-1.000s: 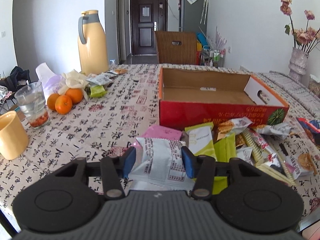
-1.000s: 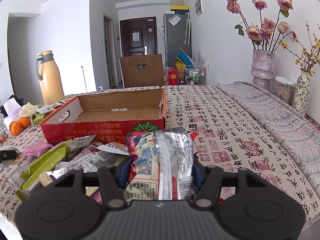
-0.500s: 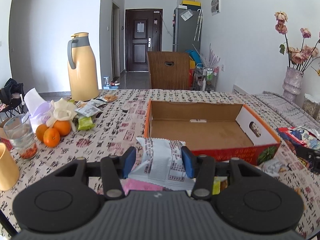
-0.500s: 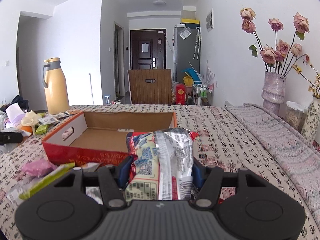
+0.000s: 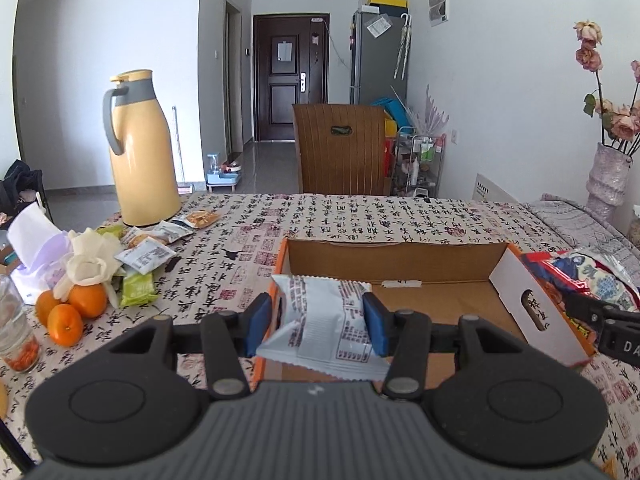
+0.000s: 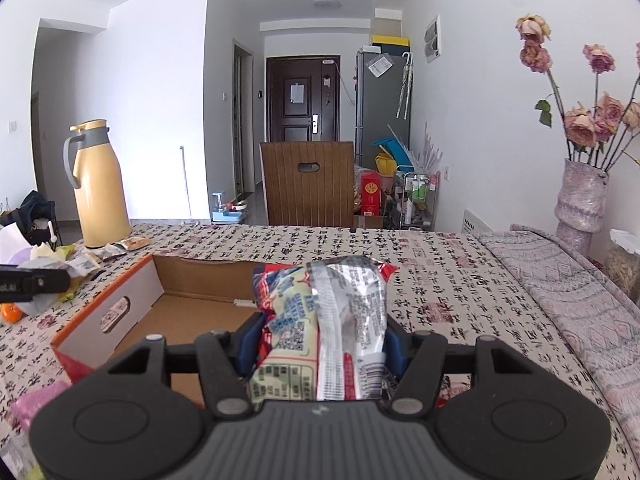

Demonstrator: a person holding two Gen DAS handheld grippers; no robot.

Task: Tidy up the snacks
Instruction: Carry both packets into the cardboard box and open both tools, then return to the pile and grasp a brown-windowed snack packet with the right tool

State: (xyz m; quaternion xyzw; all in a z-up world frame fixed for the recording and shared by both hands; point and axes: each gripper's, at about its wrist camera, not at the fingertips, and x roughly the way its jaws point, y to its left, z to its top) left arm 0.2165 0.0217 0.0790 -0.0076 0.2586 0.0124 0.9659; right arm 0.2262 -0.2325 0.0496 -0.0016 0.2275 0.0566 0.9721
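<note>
Table covered by a cream cloth (image 5: pixel 360 220) printed with black calligraphy and red seals; a grey patterned runner (image 6: pixel 560 280) lies along its right side. Open cardboard box (image 5: pixel 400 256), orange-red outside, brown inside, sits mid-table with nothing visible on its floor. Left gripper (image 5: pixel 316 322): blue pads pressed on both sides of a white snack packet (image 5: pixel 320 320), jaws narrowly apart, packet held above the box's near-left corner. Right gripper (image 6: pixel 320 344): jaws moderately apart, clamped on a red and silver snack bag (image 6: pixel 324 320), held over the box's near-right edge. Far left on the table: tall yellow thermos jug (image 5: pixel 140 152) with grey handle, several small snack packets (image 5: pixel 148 254) strewn near its base, three oranges (image 5: pixel 72 308) beside a white cloth flower (image 5: pixel 90 264), a glass jar (image 5: pixel 14 332) at the left edge. Far right: textured vase (image 6: pixel 580 204) of dried roses. Beyond the table: wooden chair back (image 5: pixel 340 148), dark entrance door (image 5: pixel 290 76), grey refrigerator (image 5: pixel 378 56), a cluttered wire rack (image 5: pixel 424 156), white walls.
</note>
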